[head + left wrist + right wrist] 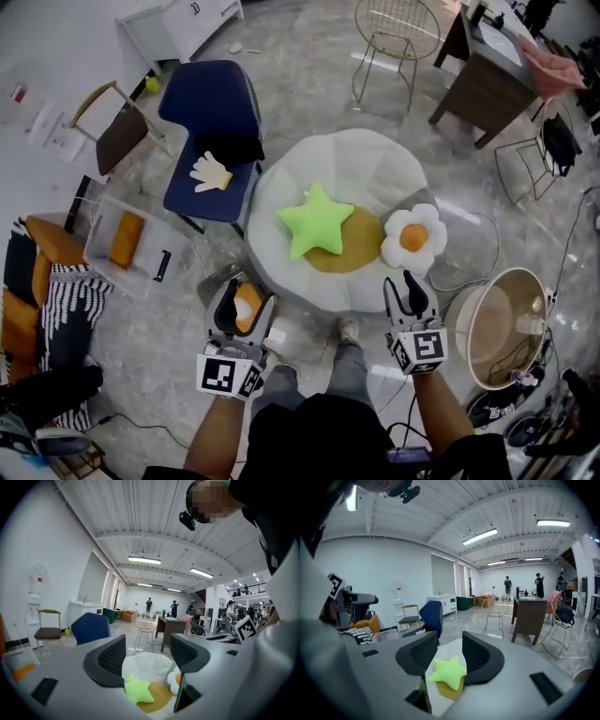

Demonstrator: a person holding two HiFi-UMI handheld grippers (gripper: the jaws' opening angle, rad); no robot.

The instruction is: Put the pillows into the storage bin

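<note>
A green star pillow (316,222) lies on a flat brown round pillow (354,251) on top of a white round pouf (375,169). A fried-egg pillow (413,237) leans at the pouf's right edge. The clear storage bin (101,228) stands on the floor at the left with an orange thing inside. My left gripper (242,305) hovers before the pouf's near left edge, open and empty. My right gripper (408,292) hangs just below the egg pillow, its jaws partly apart with nothing between them. The left gripper (145,660) frames the star (138,689) and egg (177,679). The right gripper (445,656) frames the star (448,671).
A blue chair (211,112) behind the pouf carries a white hand-shaped pillow (210,172) and a black item. A round tan basket (506,323) stands at the right. A wire chair (394,37), a dark desk (487,80) and a striped cushion pile (47,300) ring the area.
</note>
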